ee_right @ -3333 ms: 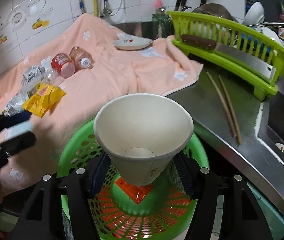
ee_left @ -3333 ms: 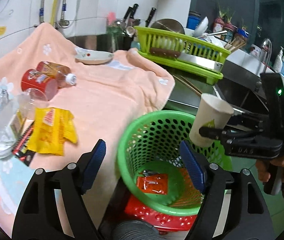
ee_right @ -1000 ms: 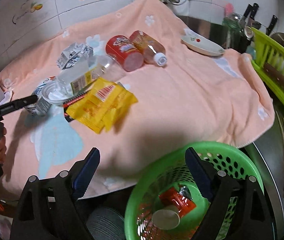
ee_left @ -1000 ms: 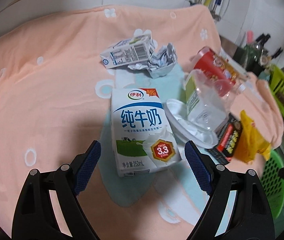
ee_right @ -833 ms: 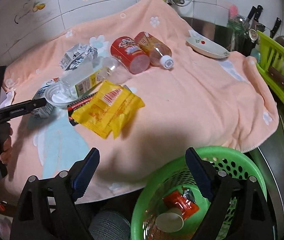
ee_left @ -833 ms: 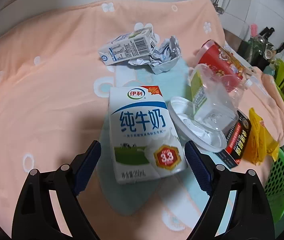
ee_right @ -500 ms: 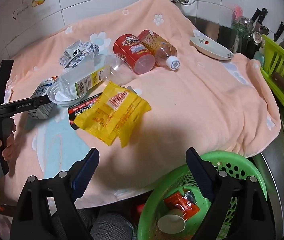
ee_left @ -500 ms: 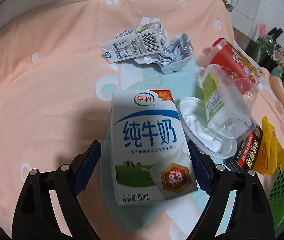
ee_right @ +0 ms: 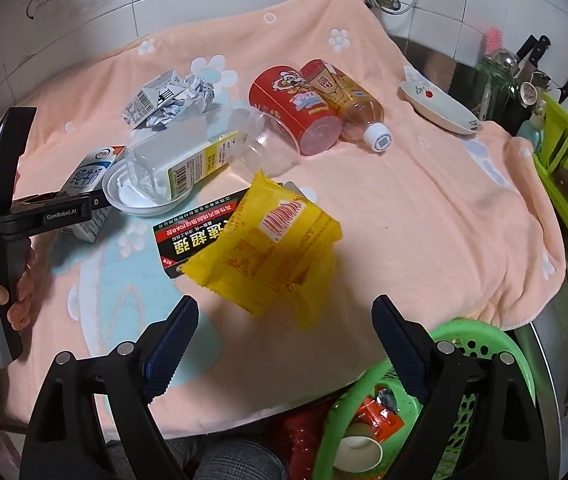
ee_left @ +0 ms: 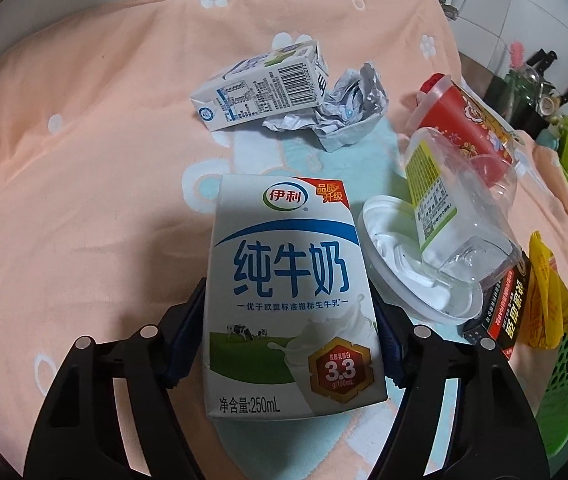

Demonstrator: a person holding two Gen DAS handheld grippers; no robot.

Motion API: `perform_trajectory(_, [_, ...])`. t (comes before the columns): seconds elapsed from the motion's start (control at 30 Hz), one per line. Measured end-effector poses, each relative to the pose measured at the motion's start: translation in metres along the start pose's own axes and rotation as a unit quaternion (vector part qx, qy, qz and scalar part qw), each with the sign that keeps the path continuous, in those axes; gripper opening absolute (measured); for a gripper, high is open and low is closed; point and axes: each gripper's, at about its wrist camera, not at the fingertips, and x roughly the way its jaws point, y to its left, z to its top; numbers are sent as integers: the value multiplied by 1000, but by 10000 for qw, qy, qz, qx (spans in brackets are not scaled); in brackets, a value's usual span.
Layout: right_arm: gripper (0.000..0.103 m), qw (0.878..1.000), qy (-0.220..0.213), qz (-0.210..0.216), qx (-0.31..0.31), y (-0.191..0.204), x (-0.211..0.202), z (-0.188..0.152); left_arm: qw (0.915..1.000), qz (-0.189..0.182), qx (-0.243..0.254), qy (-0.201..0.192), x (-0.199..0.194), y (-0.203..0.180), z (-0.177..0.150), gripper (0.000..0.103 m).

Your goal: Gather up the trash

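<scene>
the left gripper (ee_left: 289,344), spread a moment ago, now pinches the milk carton (ee_left: 287,292); right gripper (ee_right: 284,344) stays spread above the green basket (ee_right: 459,360), ready for binning

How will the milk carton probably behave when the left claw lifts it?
The milk carton keeps flat faces and sharp edges between the left claw, so it is probably fairly stiff. Its walls may dent under hard squeezing. I cannot tell if it is empty; the crushed carton suggests thin board.

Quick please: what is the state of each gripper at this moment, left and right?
Left gripper: closed on the milk carton, one pad against each side.
Right gripper: open, holding nothing, above the towel.
</scene>
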Motion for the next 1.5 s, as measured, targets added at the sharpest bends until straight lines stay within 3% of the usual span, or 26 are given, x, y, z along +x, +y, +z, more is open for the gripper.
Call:
perform_trajectory(0.8, [85,9987,143,-142,478,-7,29,17,9996,-174,-82,-196,-2,8,-3,71])
perform_trajectory(1.17, [85,9987,304,-88,401,4,47,18,9995,-212,-97,-221,-2,8,-3,71])
perform_trajectory(1.5, [62,9989,290,-37,378,11,46,21,9992,-266,-141,-246,-2,11,-3,71])
